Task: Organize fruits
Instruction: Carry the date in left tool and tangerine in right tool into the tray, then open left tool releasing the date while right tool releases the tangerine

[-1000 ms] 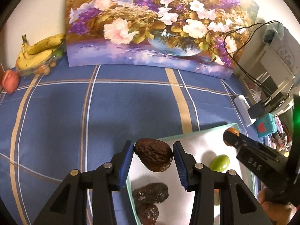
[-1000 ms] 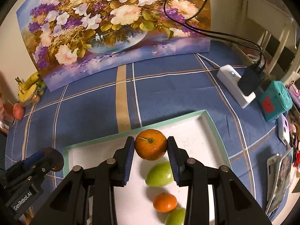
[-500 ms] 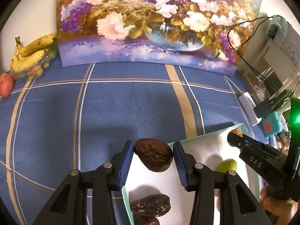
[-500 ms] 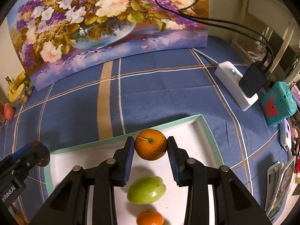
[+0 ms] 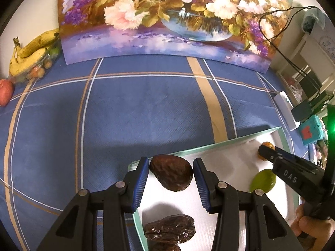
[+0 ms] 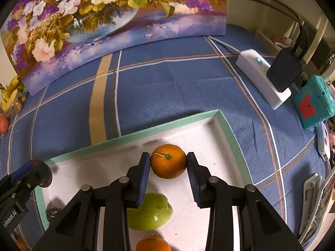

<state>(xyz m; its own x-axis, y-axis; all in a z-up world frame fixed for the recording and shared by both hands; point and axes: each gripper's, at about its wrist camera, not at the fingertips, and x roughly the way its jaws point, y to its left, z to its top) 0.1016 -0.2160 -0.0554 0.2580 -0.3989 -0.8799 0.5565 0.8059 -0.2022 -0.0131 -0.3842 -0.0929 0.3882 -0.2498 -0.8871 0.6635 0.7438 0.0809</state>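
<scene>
A white tray with a green rim (image 5: 209, 145) (image 6: 167, 125) lies on the blue checked cloth. My left gripper (image 5: 171, 172) is shut on a wrinkled brown date (image 5: 171, 172) over the tray's far left corner. Another date (image 5: 170, 230) lies below it in the tray. My right gripper (image 6: 168, 161) is shut on an orange tangerine (image 6: 168, 161) over the tray's far right part. A green fruit (image 6: 152, 212) (image 5: 262, 180) and a second tangerine (image 6: 153, 244) lie behind it in the tray.
A floral painting (image 5: 167, 16) stands at the back. Bananas (image 5: 31, 50) and a red fruit (image 5: 5, 92) lie far left. A white power strip with a black adapter (image 6: 266, 77) and a teal box (image 6: 314, 102) sit at the right.
Both grippers have moved forward over the tray toward its far edge, each still holding its fruit. The fruits lying in the tray have slid back toward the cameras.
</scene>
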